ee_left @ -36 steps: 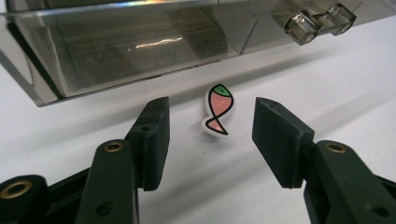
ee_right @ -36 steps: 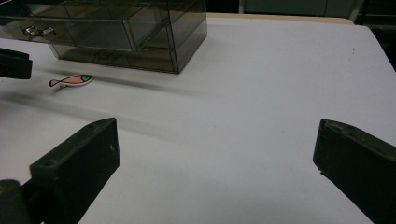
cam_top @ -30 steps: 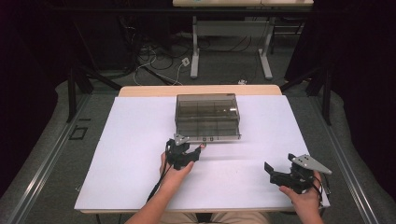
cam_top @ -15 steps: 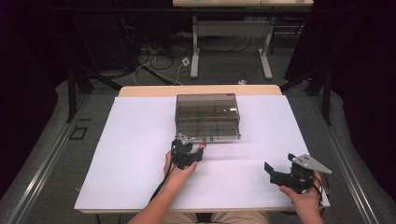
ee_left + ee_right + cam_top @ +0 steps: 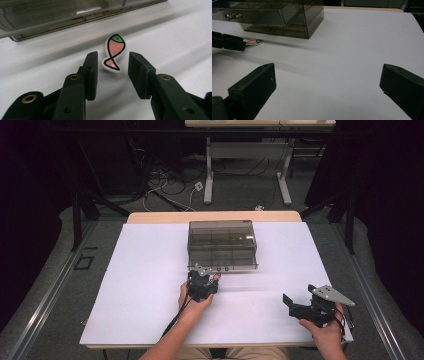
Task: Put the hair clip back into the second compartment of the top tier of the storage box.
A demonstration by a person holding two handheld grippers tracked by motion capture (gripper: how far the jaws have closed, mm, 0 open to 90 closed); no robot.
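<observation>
- Left gripper sits low on the white worktop, its jaws straddling the tail of a little fish-shaped eraser. They have just been closing in, but the pads are not on it yet; there is a gap on each side.
- The fish lies flat, pink body and green head pointing away towards the smoky drawer box, just in front of the box's lower edge.
- To do this well, I'd say: the left pad is nearer the tail than the right, so nudge across to centre it before squeezing, or the fish may skid sideways.
- It's thin and flat, so the pads need to stay right down at the surface and catch the edges squarely; gripping only the narrow tail could let it pivot, and a bit further forward looks safer.
- Right gripper rests near the front right corner of the worktop, jaws spread wide with nothing between them, well apart from the action.
- In the way: the drawer box front, with its small metal handles, sits close ahead, so there's little room to push forward.
- Beyond the worktop, cables and desk legs on the floor, no bother here.
</observation>
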